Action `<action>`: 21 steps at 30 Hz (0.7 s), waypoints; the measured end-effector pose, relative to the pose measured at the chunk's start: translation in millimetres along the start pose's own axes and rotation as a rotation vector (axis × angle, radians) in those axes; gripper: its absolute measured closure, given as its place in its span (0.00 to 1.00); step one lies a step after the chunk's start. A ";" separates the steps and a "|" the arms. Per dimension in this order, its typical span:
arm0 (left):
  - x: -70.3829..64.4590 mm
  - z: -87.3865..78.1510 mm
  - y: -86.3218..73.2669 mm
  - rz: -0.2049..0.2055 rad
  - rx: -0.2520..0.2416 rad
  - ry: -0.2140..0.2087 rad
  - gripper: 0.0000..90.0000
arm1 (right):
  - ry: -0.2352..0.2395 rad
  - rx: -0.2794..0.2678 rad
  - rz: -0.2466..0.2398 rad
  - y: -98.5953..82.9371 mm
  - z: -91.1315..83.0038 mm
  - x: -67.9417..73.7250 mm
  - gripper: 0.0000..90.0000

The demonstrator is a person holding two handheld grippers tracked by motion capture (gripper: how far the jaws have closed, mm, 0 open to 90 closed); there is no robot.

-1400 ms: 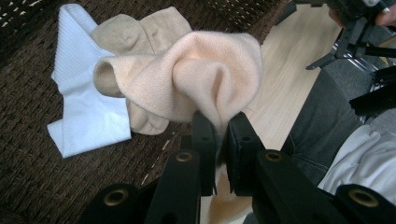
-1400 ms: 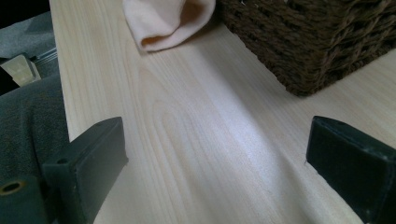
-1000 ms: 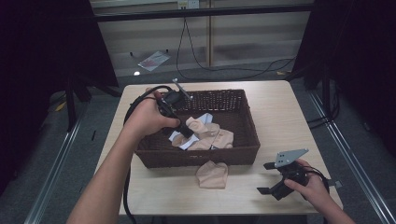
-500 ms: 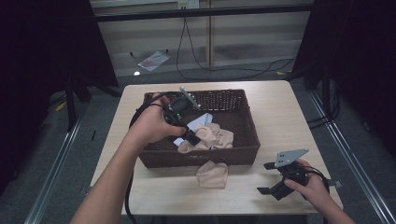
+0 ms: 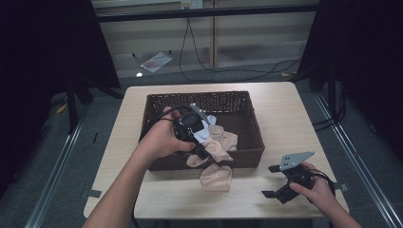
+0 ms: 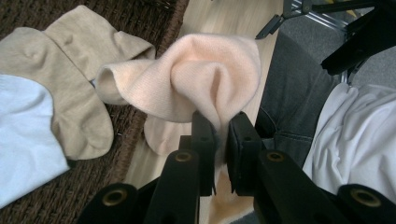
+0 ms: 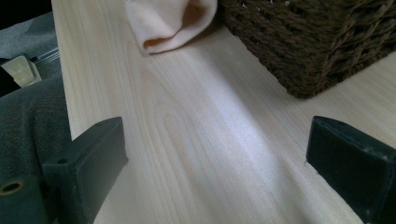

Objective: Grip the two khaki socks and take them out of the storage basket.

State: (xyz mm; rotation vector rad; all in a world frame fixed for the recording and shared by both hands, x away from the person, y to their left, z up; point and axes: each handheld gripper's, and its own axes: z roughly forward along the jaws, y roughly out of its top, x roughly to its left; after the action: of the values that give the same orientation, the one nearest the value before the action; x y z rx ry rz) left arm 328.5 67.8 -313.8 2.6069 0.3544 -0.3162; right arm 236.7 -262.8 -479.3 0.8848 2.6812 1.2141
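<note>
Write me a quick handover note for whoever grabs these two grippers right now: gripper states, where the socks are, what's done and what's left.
Left gripper: shut on a peach sock, held up over the front rim of the wicker basket.
Right gripper: open, holding nothing, resting low over the table at the front right.
Socks: one peach sock on the table just in front of the basket; beige socks and a white sock lie in the basket.
Done: it looks like one sock is out, though the direction of the job is a guess.
Left: probably set down the held sock beside it, then fetch the rest.
</note>
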 end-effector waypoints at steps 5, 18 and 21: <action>-0.6 15.2 -3.6 0.021 0.009 -0.007 0.89 | 0.000 0.000 -0.001 0.0 0.0 -0.1 0.05; 5.1 52.1 -14.8 0.004 0.014 0.010 0.62 | 0.001 0.000 -0.002 -0.1 -0.2 -0.2 0.05; 3.9 53.5 -15.6 -0.003 0.022 0.035 0.40 | 0.001 -0.001 -0.002 0.0 -0.3 -0.2 0.05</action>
State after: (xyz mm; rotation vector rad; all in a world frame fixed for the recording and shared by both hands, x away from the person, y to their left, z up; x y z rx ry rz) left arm 319.1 55.3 -367.4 2.6369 0.3688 -0.2768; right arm 236.8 -263.1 -479.2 0.8813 2.6811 1.2153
